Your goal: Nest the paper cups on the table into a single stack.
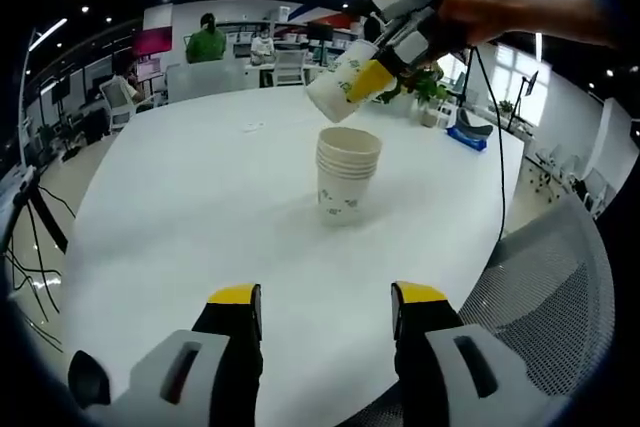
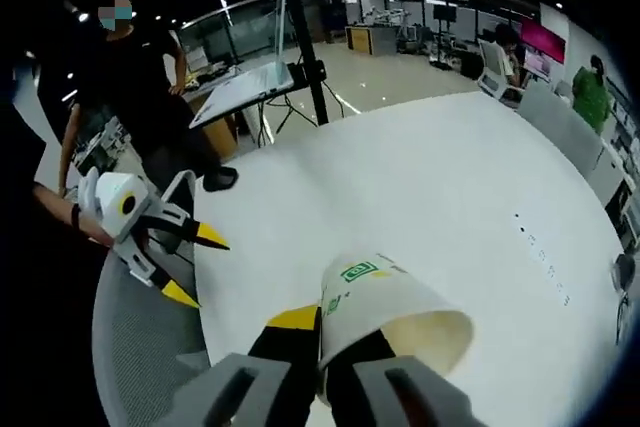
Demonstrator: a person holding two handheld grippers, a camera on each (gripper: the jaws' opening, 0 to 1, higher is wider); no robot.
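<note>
Left claw (image 1: 325,309): released, empty, low over the counter (image 1: 180,207).
Stack (image 1: 346,175): upright ahead of the left claw, centre counter.
Right claw (image 2: 322,342): clenched on a tilted cup (image 2: 385,317), just above the stack.
Risk: tilted entry may catch the rim and topple the stack.

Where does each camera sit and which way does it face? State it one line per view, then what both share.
Left gripper view: rides the left gripper, jaws open, looking across the white table at the cup stack, above which the right gripper holds a tilted paper cup.
Right gripper view: rides the right gripper, jaws pinching the paper cup wall, facing back towards the open left gripper at the table's edge.
Shared: table, both grippers, held cup.
</note>
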